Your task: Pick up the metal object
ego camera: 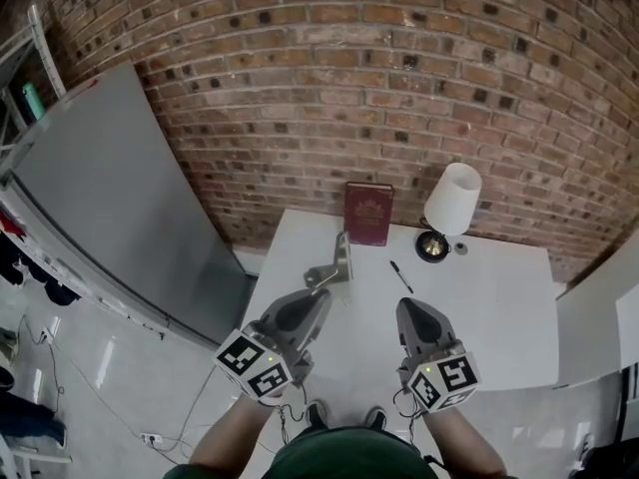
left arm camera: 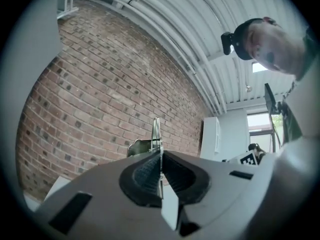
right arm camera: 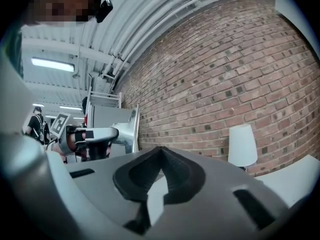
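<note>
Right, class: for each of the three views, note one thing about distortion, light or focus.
Head view: fisheye bows the brick wall. Left gripper view: dark round vignette, window glare at right. Right gripper view: ceiling strip light glares.

A red book (ego camera: 368, 213) is standing by the brick wall (ego camera: 349, 78); a lamp (ego camera: 451, 200) is sitting at its three o'clock, a pen (ego camera: 401, 276) at five.

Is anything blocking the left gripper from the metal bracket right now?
Nothing visible does. The left gripper is already shut on the metal bracket, with its thin plate pinched between the pads and lifted clear of the white table.
</note>
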### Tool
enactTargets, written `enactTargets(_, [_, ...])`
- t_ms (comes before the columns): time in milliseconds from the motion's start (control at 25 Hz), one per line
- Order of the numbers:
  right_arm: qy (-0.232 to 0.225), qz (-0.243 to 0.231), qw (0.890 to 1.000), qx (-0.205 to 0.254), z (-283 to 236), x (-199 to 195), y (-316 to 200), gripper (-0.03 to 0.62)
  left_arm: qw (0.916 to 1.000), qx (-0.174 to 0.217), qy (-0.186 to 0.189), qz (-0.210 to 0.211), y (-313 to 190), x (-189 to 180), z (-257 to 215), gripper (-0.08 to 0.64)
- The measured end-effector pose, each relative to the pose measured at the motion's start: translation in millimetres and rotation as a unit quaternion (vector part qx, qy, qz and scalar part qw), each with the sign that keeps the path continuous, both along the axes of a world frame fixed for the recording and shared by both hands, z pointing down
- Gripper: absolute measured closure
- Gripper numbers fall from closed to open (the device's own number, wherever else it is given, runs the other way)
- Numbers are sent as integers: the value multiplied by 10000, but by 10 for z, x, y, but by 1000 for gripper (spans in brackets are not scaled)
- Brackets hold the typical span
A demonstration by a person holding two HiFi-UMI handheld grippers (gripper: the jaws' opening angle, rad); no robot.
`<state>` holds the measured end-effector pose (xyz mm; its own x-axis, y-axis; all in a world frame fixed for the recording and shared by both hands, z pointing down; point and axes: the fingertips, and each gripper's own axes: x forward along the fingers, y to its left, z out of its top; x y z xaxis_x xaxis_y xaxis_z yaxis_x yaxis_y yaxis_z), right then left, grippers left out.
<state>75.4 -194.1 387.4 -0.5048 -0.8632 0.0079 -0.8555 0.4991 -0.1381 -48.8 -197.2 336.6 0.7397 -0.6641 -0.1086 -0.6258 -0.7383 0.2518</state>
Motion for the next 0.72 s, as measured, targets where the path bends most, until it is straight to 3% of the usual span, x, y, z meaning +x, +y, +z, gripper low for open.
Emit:
enactTargets(240, [31,-38,9995,323,-245,-20,54,590,9983,537,-137,-156,304,5,-229,551])
enactTargets(720, [130,-52,9964,833,-595,-1,132,590,9904,1205,-421,-538,538,-67,-465,551])
